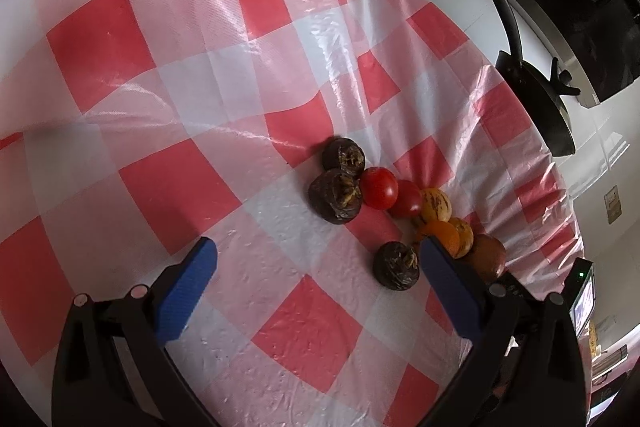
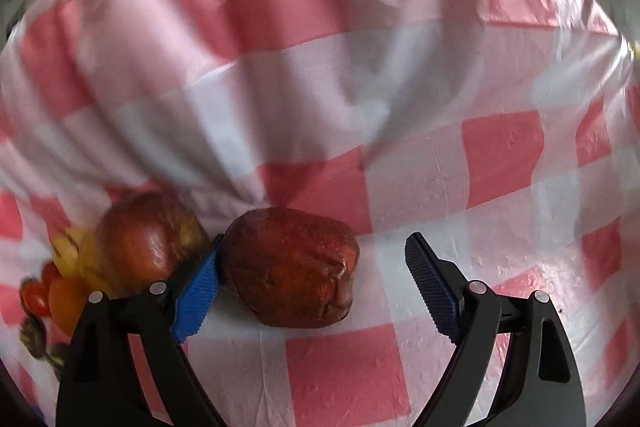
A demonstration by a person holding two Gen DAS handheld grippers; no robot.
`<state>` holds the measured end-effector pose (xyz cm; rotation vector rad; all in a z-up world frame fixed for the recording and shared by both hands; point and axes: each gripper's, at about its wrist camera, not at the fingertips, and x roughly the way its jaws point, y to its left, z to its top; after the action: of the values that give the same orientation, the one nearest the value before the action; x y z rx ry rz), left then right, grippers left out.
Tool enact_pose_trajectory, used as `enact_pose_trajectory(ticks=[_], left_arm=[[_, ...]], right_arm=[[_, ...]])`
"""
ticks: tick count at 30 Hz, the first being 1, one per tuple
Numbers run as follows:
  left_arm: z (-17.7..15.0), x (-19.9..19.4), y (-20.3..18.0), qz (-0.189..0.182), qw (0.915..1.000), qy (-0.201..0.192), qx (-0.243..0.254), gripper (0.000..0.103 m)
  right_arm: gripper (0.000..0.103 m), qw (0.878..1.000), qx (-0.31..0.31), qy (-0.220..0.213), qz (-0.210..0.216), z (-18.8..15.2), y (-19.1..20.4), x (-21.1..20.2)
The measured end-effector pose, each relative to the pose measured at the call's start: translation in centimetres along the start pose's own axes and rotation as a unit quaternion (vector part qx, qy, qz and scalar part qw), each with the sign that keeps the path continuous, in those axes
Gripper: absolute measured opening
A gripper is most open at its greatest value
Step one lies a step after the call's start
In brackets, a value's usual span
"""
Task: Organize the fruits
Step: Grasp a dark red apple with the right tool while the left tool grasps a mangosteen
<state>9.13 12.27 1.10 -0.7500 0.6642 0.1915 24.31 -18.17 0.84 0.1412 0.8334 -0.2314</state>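
In the left wrist view my left gripper [image 1: 318,253] is open and empty above the checked cloth. A dark wrinkled fruit [image 1: 397,265] lies just inside its right finger. Two more dark fruits [image 1: 335,196] lie further ahead, touching two red tomatoes [image 1: 380,187], striped yellow fruits [image 1: 436,204], an orange [image 1: 442,235] and a brown apple [image 1: 487,255]. In the right wrist view my right gripper [image 2: 316,263] is open. A wrinkled dark-red apple [image 2: 290,273] lies on the cloth between its fingers, touching the left pad [image 2: 198,293]. A second reddish apple [image 2: 150,237] sits left of it.
The red-and-white checked plastic cloth [image 1: 200,87] covers the table; its edge [image 1: 548,187] drops off at the right behind the fruit cluster. A black chair base [image 1: 540,95] stands on the floor beyond. The fruit cluster also shows at the left rim of the right wrist view [image 2: 56,291].
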Motion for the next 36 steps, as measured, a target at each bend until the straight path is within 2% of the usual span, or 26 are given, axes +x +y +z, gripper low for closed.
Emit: enact_pose_trajectory(ticks=[3,8,13,17,19,23,27,29,31,34,35,36], left_arm=[[0.0,0.0,0.0,0.000,1.0000,0.000,-0.001,0.101],[0.0,0.2,-0.1,0.002,1.0000,0.004,0.004,0.101],[-0.1,0.2,-0.1,0.002,1.0000,0.004,0.005,0.101],[-0.1,0.2,-0.2,0.002,1.0000,0.004,0.008,0.101],[-0.1,0.2,-0.3,0.003,0.9999,0.006,0.011,0.101],[-0.2,0.5,-0.6,0.005,0.9997,0.011,0.023,0.101],[-0.6,0.6,-1.7,0.005,0.9980,0.017,0.060,0.101],[-0.9,0.6,-2.3,0.007,0.9965,0.017,0.082,0.101],[-1.4,0.7,-3.4,0.011,0.9931,0.018,0.115,0.101],[-2.3,1.2,-5.2,0.021,0.9843,0.026,0.173,0.101],[-2.7,1.5,-6.1,0.027,0.9796,0.028,0.197,0.101],[-2.9,1.8,-6.6,0.031,0.9761,0.033,0.213,0.101]], right_arm=[[0.082,1.000,-0.005,-0.001,-0.007,0.1,0.5,0.1],[0.081,0.999,-0.005,0.017,0.030,0.3,-1.5,0.5],[0.078,1.000,0.000,-0.001,-0.008,-0.3,-3.1,0.3],[0.072,0.999,-0.010,0.034,0.018,0.0,-2.3,2.3],[0.064,0.999,-0.007,0.029,0.019,0.1,-2.5,2.3],[0.062,0.999,0.019,0.007,0.044,-1.3,-5.0,0.1],[0.061,0.993,0.059,-0.006,0.100,-5.4,-7.0,-3.9],[0.062,0.984,0.097,-0.009,0.146,-8.3,-8.1,-5.6],[0.062,0.978,0.125,-0.015,0.167,-9.7,-8.8,-6.7],[0.062,0.971,0.160,-0.053,0.168,-10.6,-9.3,-7.7],[0.062,0.969,0.172,-0.058,0.170,-9.9,-8.3,-7.8],[0.062,0.963,0.194,-0.060,0.175,-9.6,-9.2,-8.1]])
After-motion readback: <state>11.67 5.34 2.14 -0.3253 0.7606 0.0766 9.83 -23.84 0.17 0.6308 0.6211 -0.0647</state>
